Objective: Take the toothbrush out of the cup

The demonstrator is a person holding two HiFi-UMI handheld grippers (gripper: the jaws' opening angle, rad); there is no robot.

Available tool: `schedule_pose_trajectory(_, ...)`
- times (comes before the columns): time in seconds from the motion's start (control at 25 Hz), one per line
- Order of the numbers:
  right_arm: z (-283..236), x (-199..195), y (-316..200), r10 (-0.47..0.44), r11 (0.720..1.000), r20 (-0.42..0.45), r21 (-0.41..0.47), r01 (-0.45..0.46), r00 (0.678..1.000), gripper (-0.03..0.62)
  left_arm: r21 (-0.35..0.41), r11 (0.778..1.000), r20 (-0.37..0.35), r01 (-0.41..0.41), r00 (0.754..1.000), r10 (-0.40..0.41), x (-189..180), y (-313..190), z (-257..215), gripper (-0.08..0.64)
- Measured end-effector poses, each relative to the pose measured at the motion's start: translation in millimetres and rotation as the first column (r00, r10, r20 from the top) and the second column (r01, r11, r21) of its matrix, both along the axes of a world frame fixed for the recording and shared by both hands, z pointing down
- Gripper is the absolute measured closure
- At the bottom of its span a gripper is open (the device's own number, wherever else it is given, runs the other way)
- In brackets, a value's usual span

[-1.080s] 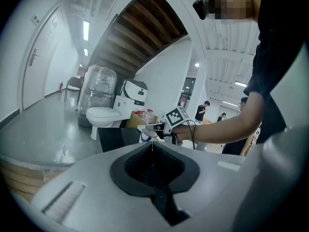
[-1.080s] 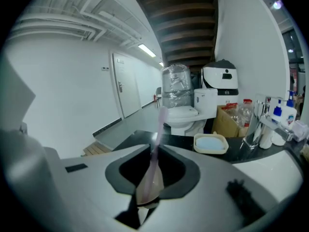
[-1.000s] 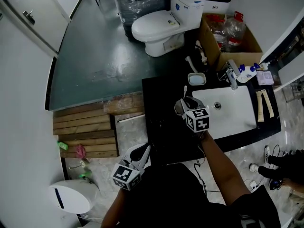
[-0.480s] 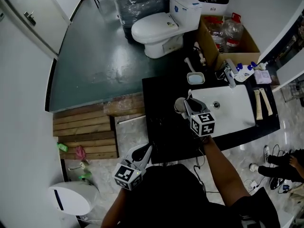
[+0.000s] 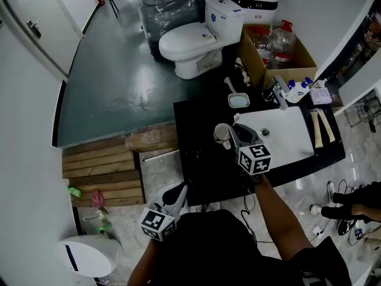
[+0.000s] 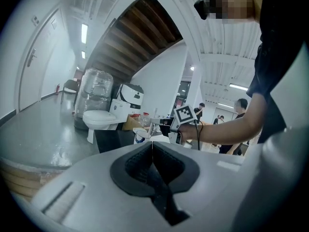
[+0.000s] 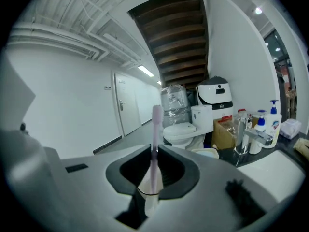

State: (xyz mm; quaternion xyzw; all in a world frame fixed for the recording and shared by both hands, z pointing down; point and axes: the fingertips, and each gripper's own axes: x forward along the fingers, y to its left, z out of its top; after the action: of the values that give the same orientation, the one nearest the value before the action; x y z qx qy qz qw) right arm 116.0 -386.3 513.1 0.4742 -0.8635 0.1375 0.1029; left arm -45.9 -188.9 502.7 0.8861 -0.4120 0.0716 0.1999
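A white cup (image 5: 221, 134) stands on the black counter (image 5: 202, 165), left of the sink. My right gripper (image 5: 237, 131) hovers just right of the cup, shut on a pale pink toothbrush (image 7: 155, 144). The brush stands upright between the jaws, and its head (image 5: 236, 118) pokes out past them. In the right gripper view the cup (image 7: 146, 195) shows through the gap under the jaws. Whether the brush's lower end is still inside the cup is hidden. My left gripper (image 5: 180, 190) hangs low off the counter's near left corner, shut with nothing in it (image 6: 153, 146).
A white sink basin (image 5: 280, 137) with a faucet (image 5: 278, 94) fills the counter's right part. A small blue dish (image 5: 238, 100) lies behind the cup, and pump bottles (image 5: 300, 87) stand at the back. Beyond are a toilet (image 5: 184, 40), a cardboard box (image 5: 274, 49) and wooden pallets (image 5: 104, 171).
The right gripper has drawn back to the right from over the cup with the toothbrush, and the cup's rim now shows beside it. The left gripper stays low.
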Motion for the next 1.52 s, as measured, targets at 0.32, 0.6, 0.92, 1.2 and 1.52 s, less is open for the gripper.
schedule_pose_trajectory(0.32, -29.4, 5.5, 8.8, 0.011, 0.999, -0.009, 0.052, -0.010, 1.000, 0.540, 0.020, 0.999, -0.021, -0.039, 0.999, 0.039, 8.5, 8.1, -12.3, 0.551)
schedule_pose_trajectory(0.6, -44.6, 15.6, 29.0, 0.027, 0.997, -0.018, 0.074, -0.026, 0.999, 0.540, 0.052, 0.997, -0.028, -0.055, 0.998, 0.056, 8.5, 11.0, -18.3, 0.552)
schedule_pose_trajectory(0.92, -40.1, 33.7, 64.8, 0.056, 0.997, -0.020, 0.049, -0.054, 0.998, 0.540, 0.060, 0.996, -0.039, -0.063, 0.997, 0.065, 7.8, 12.8, -20.7, 0.552)
schedule_pose_trajectory(1.2, -29.6, 46.9, 95.1, 0.090, 0.996, -0.005, 0.023, -0.090, 0.996, 0.540, 0.064, 0.992, -0.038, -0.108, 0.993, 0.110, 18.0, 16.6, -22.3, 0.552)
schedule_pose_trajectory(1.52, -14.6, 64.3, 122.7, 0.118, 0.993, 0.008, -0.018, -0.118, 0.993, 0.540, 0.050, 0.986, -0.038, -0.158, 0.986, 0.160, 33.8, 26.4, -18.2, 0.552)
